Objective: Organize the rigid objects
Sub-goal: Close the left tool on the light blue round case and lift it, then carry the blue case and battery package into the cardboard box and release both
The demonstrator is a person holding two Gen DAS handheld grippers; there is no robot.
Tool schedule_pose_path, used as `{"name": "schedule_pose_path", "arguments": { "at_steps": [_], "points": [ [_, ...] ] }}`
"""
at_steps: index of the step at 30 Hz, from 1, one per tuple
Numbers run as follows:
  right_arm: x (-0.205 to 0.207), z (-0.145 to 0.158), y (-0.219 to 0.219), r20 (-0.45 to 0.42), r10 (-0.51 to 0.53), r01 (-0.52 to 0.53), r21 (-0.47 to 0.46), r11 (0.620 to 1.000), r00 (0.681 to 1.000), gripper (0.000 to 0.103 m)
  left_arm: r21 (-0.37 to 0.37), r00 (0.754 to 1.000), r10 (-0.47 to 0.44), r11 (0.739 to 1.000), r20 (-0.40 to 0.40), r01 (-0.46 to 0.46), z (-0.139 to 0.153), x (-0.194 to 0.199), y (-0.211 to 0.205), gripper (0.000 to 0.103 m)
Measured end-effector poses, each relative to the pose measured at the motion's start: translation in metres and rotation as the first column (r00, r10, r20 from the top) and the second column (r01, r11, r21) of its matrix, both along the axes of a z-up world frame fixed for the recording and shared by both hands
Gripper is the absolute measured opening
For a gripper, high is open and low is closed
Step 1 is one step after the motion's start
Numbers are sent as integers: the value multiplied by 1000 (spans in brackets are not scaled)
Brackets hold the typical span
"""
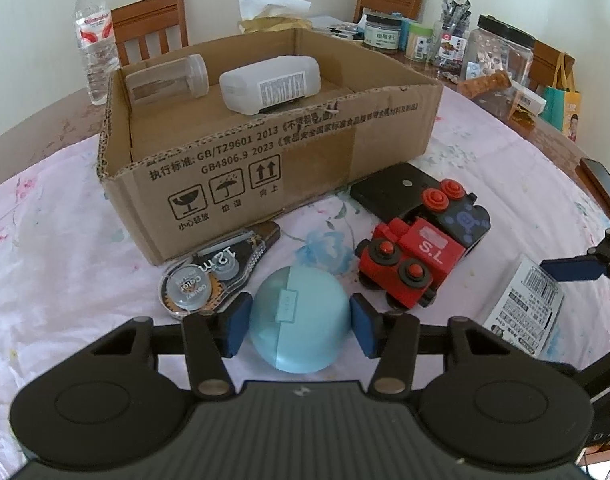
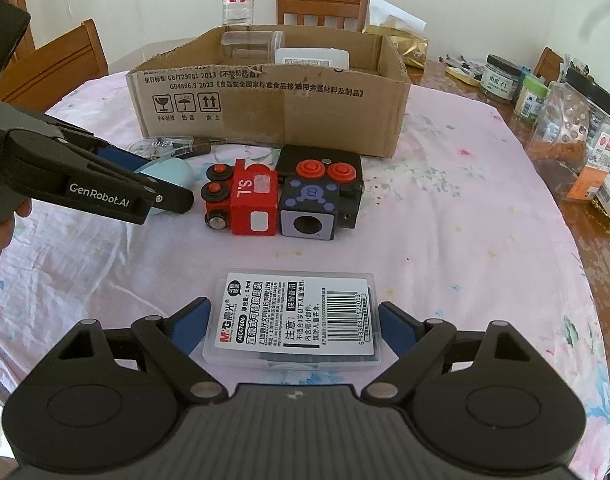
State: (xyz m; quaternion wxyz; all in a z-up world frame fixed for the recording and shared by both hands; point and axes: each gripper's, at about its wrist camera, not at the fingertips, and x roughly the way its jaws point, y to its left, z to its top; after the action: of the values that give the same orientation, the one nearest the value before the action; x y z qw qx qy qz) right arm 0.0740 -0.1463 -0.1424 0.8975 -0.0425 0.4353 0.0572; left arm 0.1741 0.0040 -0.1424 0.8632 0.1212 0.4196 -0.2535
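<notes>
Left claw [image 1: 300,326], stamped GenRobot.AI, has its blue pads against both sides of the round teal case [image 1: 301,318], low centre on the counter [image 1: 65,240]. The cardboard box [image 1: 289,168] reads GB/T29601 2013. The red train [image 1: 409,264] says S.L. Right claw [image 2: 293,320] gapes around the M&G box [image 2: 293,320], its small print unreadable.

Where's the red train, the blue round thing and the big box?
red train [image 2: 241,196]: right wrist view, on its red body.
blue round case [image 1: 299,316]: left wrist view, on its top.
cardboard box [image 1: 265,164]: left wrist view, on its printed front wall.
</notes>
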Motion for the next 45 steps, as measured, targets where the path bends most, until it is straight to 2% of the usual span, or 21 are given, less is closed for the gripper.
{"name": "schedule_pose_path", "arguments": {
  "at_steps": [8, 15, 22, 29, 34, 39, 45],
  "points": [
    [-1, 0, -2, -6, -6, 6, -9, 1000, 1000, 92, 11, 999, -40, 999, -1, 40, 0, 3, -1, 54],
    [0, 4, -2, -1, -8, 8, -12, 1000, 1000, 92, 17, 999, -41, 999, -19, 41, 2, -1, 1, 52],
    [2, 19, -4, 17, 15, -15, -39, 999, 1000, 92, 30, 998, -61, 998, -26, 62, 8, -2, 7, 52],
    [11, 42, -12, 31, 55, -53, -64, 997, 998, 92, 33, 997, -74, 997, -32, 75, 28, -4, 12, 52],
    [30, 66, -21, 46, 114, -112, -54, 992, 992, 92, 5, 998, -55, 998, -31, 56, 57, -4, 14, 52],
    [60, 93, -27, 97, 169, -165, -45, 985, 981, 92, -32, 1000, -21, 999, -5, 21, 83, 4, 13, 52],
    [112, 107, -32, 129, 219, -216, -34, 976, 967, 92, -46, 998, 45, 998, 33, -44, 102, 19, 14, 52]
  ]
}}
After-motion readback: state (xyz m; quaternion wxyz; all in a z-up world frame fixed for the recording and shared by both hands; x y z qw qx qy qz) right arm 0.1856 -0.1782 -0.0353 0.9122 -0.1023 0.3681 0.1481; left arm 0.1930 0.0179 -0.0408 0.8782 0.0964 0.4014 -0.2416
